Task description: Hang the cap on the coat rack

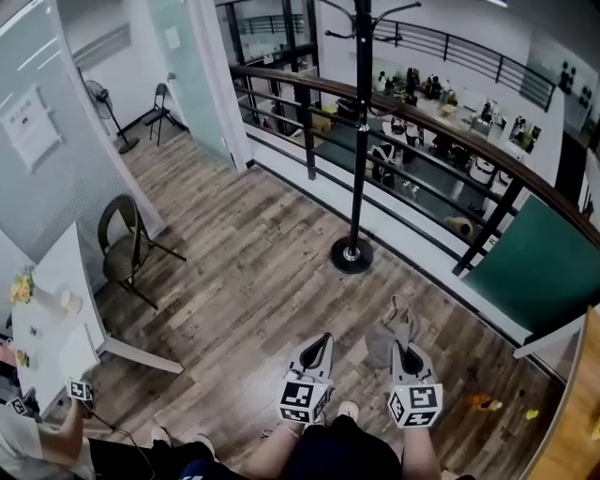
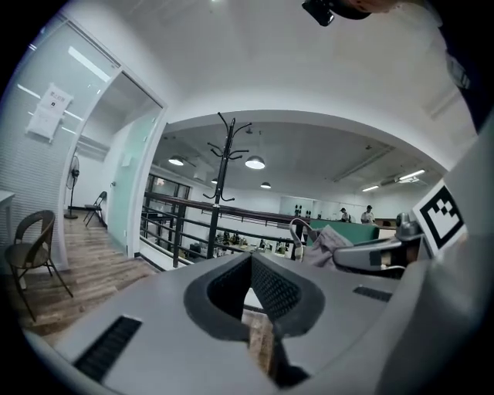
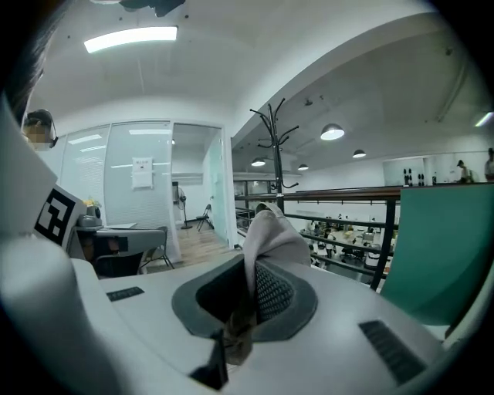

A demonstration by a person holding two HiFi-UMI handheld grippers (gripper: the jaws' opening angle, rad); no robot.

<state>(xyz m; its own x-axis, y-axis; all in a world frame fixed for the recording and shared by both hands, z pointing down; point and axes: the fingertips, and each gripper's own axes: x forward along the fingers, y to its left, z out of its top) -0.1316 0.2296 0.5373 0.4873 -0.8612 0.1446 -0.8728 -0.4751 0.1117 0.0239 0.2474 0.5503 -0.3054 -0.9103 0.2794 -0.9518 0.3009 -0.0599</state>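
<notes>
Head view: a person is holding the grey cap (image 1: 382, 339) low over the wooden floor (image 1: 244, 272), with the black coat rack (image 1: 359, 141) standing well ahead by the railing (image 1: 441, 127). The right gripper (image 1: 405, 352) is clamping the cap's fabric between its jaws, and the cloth is sticking up past the tips. The left gripper (image 1: 322, 342) is hovering alongside, jaws together on nothing. The carry appears to be in hand; the next move likely calls for closing in and lifting the cap to a hook (image 1: 401, 9).
</notes>
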